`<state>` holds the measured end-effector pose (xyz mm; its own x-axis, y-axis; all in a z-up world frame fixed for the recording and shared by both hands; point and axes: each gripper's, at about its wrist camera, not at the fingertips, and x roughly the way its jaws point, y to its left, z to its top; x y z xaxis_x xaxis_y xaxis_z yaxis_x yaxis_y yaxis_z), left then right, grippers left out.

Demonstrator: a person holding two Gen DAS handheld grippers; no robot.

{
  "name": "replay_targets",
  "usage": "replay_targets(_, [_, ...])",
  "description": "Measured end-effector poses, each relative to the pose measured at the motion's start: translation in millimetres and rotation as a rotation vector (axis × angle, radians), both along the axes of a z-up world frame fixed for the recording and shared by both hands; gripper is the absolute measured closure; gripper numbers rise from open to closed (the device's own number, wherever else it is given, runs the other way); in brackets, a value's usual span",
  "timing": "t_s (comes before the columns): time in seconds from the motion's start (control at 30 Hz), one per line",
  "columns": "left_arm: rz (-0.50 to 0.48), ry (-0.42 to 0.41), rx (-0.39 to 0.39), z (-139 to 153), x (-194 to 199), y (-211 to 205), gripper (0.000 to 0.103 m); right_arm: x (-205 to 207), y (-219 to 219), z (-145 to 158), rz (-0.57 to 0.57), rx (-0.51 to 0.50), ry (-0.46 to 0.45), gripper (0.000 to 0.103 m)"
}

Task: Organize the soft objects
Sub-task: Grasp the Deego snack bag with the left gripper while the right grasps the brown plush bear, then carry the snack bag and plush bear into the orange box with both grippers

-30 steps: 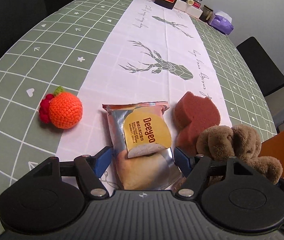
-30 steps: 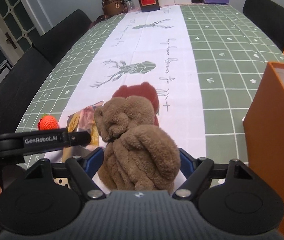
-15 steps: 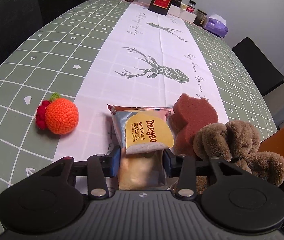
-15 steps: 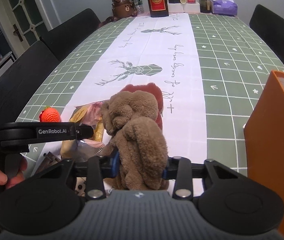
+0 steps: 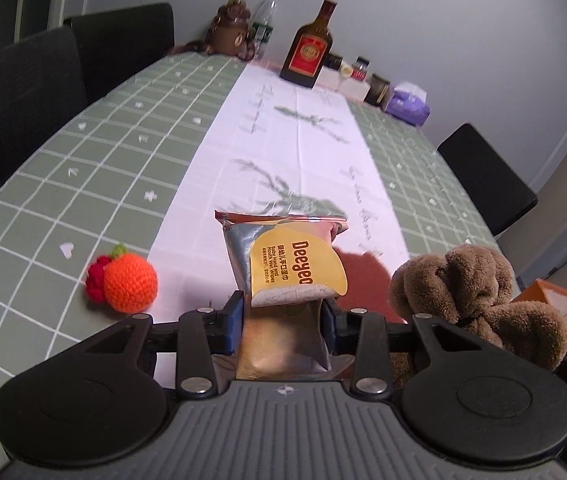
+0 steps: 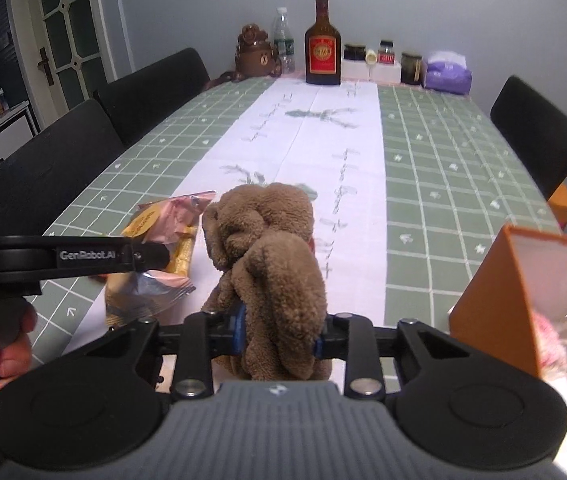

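The left gripper (image 5: 282,316) has just been closing, and its blue pads now pinch the pack of wipes (image 5: 287,264), which sticks out forward above the table (image 5: 83,168). The right gripper (image 6: 277,332) has also just been closing, and it squeezes the brown towel (image 6: 271,248) (a soft, bunched-up lump) between its pads. An orange knitted ball (image 5: 129,282) sits on the green cloth to the left of the wipes, apart from them. A dark red sponge (image 5: 363,276) lies on the white strip between the wipes and the towel. The orange box (image 6: 495,292) stands at the table's right edge, just beside the towel, with its top open. The long middle of the table is bare, and the bottles (image 6: 322,46) stand far off by the wall.
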<state>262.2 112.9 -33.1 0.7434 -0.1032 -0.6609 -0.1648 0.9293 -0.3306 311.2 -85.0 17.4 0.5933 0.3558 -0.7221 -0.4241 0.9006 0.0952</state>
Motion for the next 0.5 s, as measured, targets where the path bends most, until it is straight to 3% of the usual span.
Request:
replay_targets(0.23, [-0.004, -0.119, 0.037, 43, -27, -10, 0.060, -18, -12, 36, -0.009, 0.014, -0.087, 0.074])
replay_targets(0.5, [-0.099, -0.190, 0.032, 84, -73, -44, 0.060, -53, -44, 68, 0.026, 0.041, -0.136, 0.074])
